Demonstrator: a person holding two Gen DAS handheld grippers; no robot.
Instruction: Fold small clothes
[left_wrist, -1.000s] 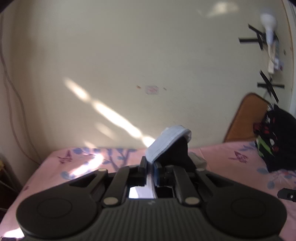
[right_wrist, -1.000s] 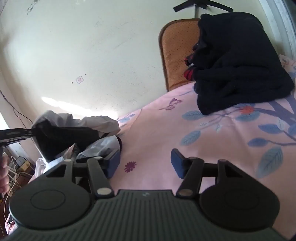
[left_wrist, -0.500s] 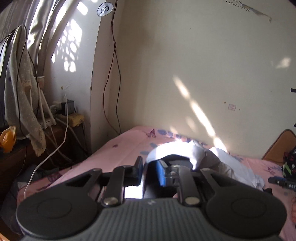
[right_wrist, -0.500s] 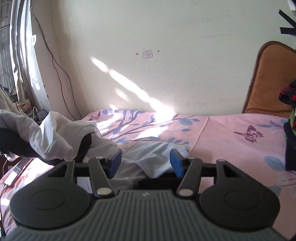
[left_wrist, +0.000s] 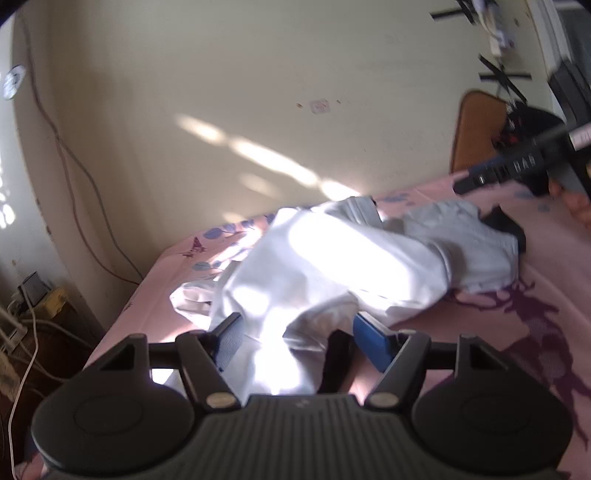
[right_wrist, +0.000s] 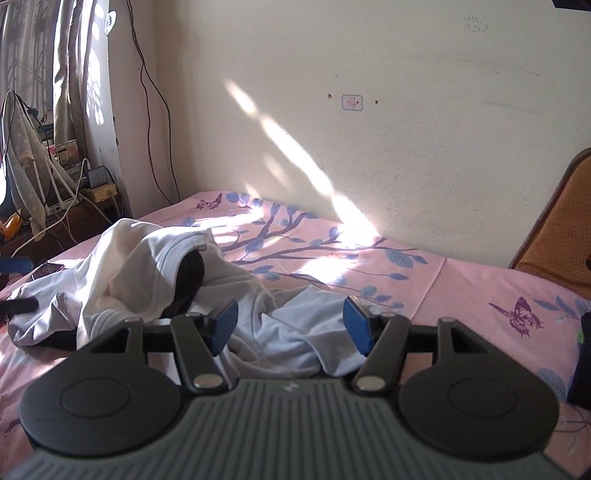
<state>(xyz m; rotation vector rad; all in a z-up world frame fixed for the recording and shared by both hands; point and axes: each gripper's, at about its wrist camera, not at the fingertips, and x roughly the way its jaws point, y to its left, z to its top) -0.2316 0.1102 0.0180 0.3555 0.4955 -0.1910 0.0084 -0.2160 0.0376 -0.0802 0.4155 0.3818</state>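
A crumpled white garment (left_wrist: 332, 266) lies on the pink flowered bed (left_wrist: 535, 295). My left gripper (left_wrist: 299, 338) hovers over its near end. Its jaws are opening, and cloth lies loose between the blue pads (left_wrist: 369, 341) without being pressed. In the right wrist view the same white garment (right_wrist: 147, 266) shows a black lining. A pale blue garment (right_wrist: 306, 332) lies beside it, under my right gripper (right_wrist: 290, 326). Those jaws are opening too, and the pads (right_wrist: 356, 328) grip nothing. The right gripper (left_wrist: 517, 166) also appears at the upper right of the left wrist view.
A pile of dark clothes (left_wrist: 532, 122) sits at the bed's far right in front of an orange padded board (right_wrist: 554, 240). Cables and plugs (right_wrist: 74, 184) crowd a low stand off the bed's left edge. The cream wall (right_wrist: 369, 147) closes the far side.
My left gripper was shut on the raised garment's edge; its jaws have parted and the garment now lies on the bed. The right view swung from the dark pile to the garments.
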